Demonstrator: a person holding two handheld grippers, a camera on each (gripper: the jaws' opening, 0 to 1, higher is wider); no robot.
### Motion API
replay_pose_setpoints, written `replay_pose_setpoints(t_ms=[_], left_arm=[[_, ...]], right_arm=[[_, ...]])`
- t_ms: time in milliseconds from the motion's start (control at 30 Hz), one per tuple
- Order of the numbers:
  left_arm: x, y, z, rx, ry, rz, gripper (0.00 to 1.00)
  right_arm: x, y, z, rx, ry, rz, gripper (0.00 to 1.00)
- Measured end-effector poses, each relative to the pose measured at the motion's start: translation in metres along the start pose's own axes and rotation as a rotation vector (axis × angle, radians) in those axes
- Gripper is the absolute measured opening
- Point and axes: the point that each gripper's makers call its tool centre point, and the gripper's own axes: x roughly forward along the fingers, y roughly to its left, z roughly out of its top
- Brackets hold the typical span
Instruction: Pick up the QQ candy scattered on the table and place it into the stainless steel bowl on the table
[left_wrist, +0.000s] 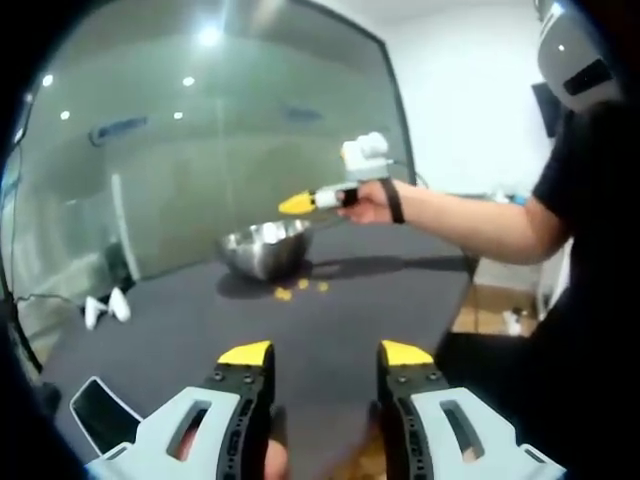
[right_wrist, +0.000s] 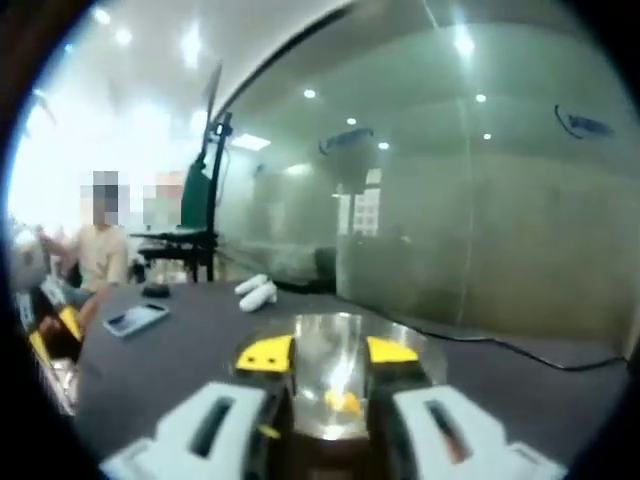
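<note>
The right tongs (right_wrist: 330, 352) hung directly over the stainless steel bowl (left_wrist: 266, 248), its jaws parted with the bowl's shiny inside showing between them and a yellow candy (right_wrist: 342, 402) lying low in that gap; whether the jaws pinched it or it already lay in the bowl, I could not tell. From the other side, the same tongs (left_wrist: 292, 204) reached in above the bowl's rim, held by the person's hand (left_wrist: 368, 204), yellow tips pointing down toward the bowl. A few loose candies (left_wrist: 298, 289) lay on the dark desk (left_wrist: 330, 320) just in front of the bowl, on the side toward the left tongs (left_wrist: 325, 355). That tongs stood open and empty, well back from the candies, which lay straight ahead along its jaws. The right tongs looked the nearer of the two to those pieces. Something pale showed inside the bowl, too blurred to name. Off to the side on the desk lay a phone (right_wrist: 134, 319) and two white objects (right_wrist: 257, 291).
</note>
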Motion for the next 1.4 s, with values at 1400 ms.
replay_pose_setpoints(t_ms=[1400], left_arm=[[0.014, -0.006, 0.005, 0.034, -0.009, -0.031, 0.43]], right_arm=[[-0.12, 0.071, -0.074, -0.061, 0.112, 0.275, 0.3]])
